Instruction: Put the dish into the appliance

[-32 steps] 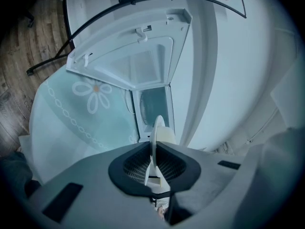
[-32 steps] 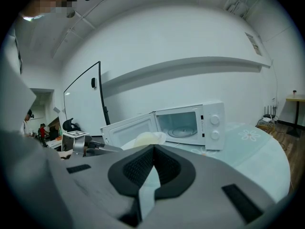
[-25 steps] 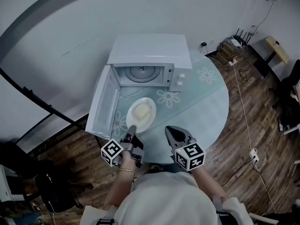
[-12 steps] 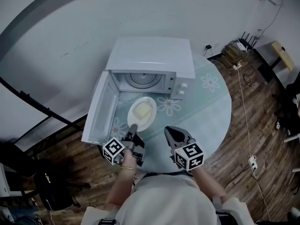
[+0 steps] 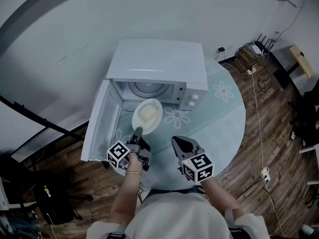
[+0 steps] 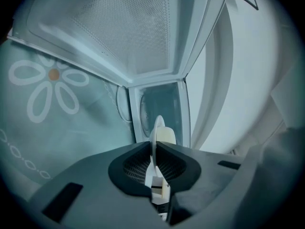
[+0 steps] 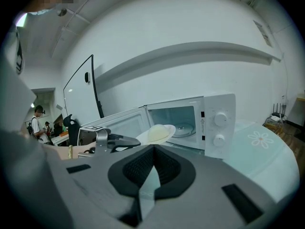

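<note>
Two claws in play, one loaded. My left claw (image 6: 155, 149) is clenched on the near rim of the dish (image 5: 147, 113). In the left gripper view the rim runs edge-on between the pads, and both press on it. My right claw (image 7: 153, 149) carries nothing, its tips drawn together. It hangs over the near side of the table (image 5: 219, 108), just right of the left one and apart from the dish.

Dish position: off the table, held out ahead of me at the mouth of the microwave (image 5: 159, 59). From above I cannot tell whether the far rim has crossed the sill of the cavity. A lump of pale food (image 5: 146, 112) sits roughly in the middle of it. In the right gripper view the dish looks close to level.

The door (image 5: 102, 121) is wide open to the left, out of the path. The turntable (image 5: 145, 87) shows inside, bare.

Step in hand, my judgement: the carry-in. The grasp is made and the door is open, but the dish is not yet set down.

Next move calls for:
- A straight push forward, keeping the dish level so the food does not slide, until it is over the turntable.
- Lowering it flat, near the centre.
- Only then letting the pads part, and drawing back low without catching the rim.

The grip is on one edge only, so the far side may sag; go slowly. The right claw has no part in this and is free for the door afterwards.
</note>
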The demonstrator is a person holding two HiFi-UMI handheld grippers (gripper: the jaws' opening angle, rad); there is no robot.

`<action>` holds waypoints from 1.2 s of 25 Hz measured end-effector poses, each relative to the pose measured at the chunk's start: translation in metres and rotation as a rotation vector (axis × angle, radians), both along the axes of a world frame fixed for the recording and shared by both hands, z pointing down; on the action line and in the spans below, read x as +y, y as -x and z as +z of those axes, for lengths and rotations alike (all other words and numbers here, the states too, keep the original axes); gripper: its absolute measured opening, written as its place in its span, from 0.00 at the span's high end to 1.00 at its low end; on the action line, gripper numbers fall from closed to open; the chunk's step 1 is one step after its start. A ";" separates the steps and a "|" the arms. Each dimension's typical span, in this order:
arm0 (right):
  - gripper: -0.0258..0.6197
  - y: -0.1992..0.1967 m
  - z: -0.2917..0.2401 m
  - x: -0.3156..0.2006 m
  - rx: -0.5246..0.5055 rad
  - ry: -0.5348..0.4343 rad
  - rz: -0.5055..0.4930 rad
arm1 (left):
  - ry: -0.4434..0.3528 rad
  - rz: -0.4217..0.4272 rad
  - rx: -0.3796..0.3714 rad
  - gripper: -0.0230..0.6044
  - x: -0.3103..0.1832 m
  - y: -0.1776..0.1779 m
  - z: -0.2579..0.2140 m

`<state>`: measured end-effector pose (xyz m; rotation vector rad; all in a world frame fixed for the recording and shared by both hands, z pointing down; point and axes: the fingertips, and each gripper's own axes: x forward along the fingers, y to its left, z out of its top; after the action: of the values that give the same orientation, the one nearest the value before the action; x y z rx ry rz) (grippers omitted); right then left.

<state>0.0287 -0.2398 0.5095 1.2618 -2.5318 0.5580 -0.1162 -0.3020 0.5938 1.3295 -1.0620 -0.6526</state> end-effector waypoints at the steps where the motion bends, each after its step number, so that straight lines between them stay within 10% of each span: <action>1: 0.95 0.000 0.001 -0.003 0.001 0.003 0.000 | 0.001 -0.002 -0.003 0.90 -0.006 0.000 0.002; 30: 0.95 -0.001 0.021 -0.038 0.002 0.056 -0.014 | 0.081 -0.055 -0.026 0.90 -0.096 0.008 0.054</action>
<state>0.0300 -0.2776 0.5302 1.2236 -2.5027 0.6201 -0.1244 -0.3979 0.6474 1.2458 -1.1382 -0.6284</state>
